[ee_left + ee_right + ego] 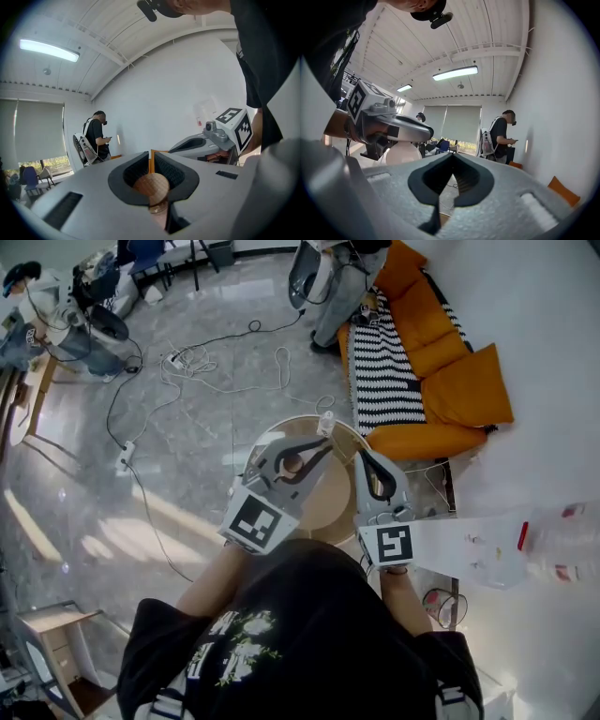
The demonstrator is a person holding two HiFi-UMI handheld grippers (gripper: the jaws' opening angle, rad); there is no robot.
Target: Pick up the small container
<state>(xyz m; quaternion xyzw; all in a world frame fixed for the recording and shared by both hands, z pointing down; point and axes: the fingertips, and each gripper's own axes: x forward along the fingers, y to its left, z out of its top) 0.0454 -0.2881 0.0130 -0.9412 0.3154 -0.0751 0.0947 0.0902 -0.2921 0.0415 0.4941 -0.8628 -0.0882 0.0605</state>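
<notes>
My left gripper (319, 451) hangs over the round wooden table (328, 504), shut on the brown wooden knob (292, 463) of the small container. In the left gripper view the knob (151, 186) sits in the hollow between the dark pads (180, 176). The right gripper view shows the container's white rounded body (402, 153) hanging under the left gripper (427, 134), lifted off the table. My right gripper (365, 457) is beside it on the right. Its jaws meet at the tips (452, 157) with nothing between them.
An orange sofa with a black-and-white striped blanket (422, 352) stands behind the table. Cables (187, 362) trail over the grey floor on the left. A clear plastic bag (553, 549) lies on a white surface at the right. A person (501, 136) stands by the wall.
</notes>
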